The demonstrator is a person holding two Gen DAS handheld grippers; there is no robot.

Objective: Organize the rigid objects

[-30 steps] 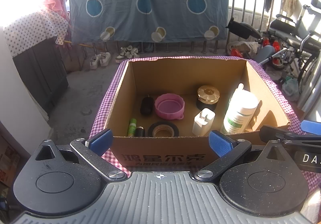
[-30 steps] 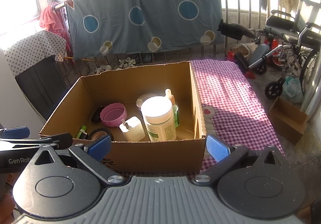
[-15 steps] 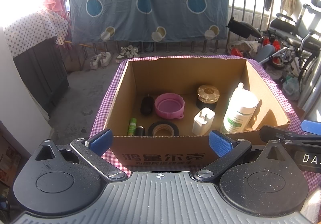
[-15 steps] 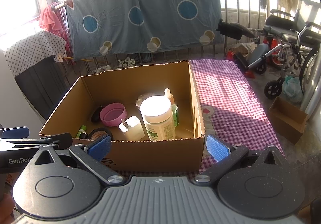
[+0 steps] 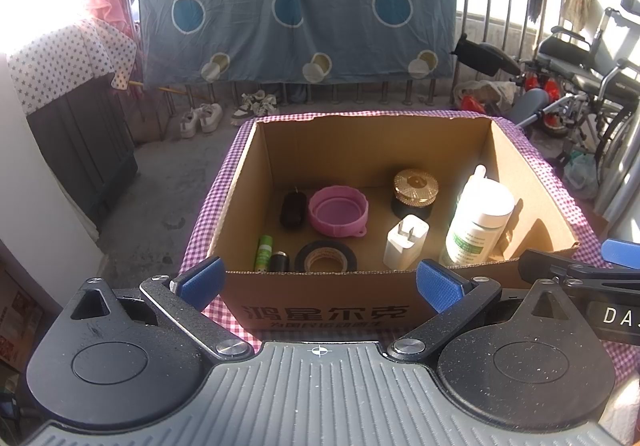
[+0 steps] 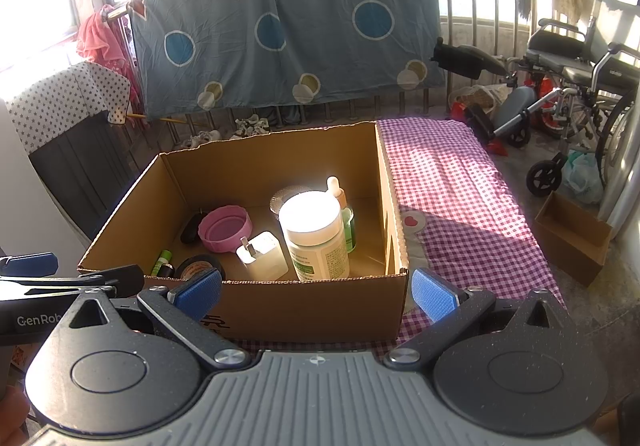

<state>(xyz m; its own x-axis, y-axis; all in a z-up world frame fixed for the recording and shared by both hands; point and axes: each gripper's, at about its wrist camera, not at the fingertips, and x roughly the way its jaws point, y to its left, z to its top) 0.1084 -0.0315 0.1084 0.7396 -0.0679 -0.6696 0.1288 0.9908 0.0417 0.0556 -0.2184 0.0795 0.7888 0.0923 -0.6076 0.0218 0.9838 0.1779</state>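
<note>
Both tongs hang wide apart and empty in front of the cardboard box (image 5: 320,310): the left tongs (image 5: 318,280) sit square to its near wall, and the right tongs (image 6: 316,292) hover off its near right corner, nothing between the blue pads (image 6: 434,296) of either. And nothing has shifted over the last second: same hover, same spread, same line-up inside the box. Down on the box floor we have the pink lid (image 5: 338,212) lying open side up, a small black oval thing (image 5: 293,209) just to its left, a green tube (image 5: 263,252) and a dark little cylinder (image 5: 279,261) tucked against the near wall, the roll of black tape (image 5: 326,256) beside them, the white plug adapter (image 5: 406,242) standing prongs up, the gold-capped black jar (image 5: 414,192) behind it, and the tall white bottle (image 5: 478,224) upright on the right with a dropper bottle (image 6: 346,216) just behind it. The checked cloth (image 6: 460,206) on the desk to the right of the box carries no loose items that I can see. My read: with everything rigid already in the box and both tongs idle, this looks like the finish, or a pause before it.
</note>
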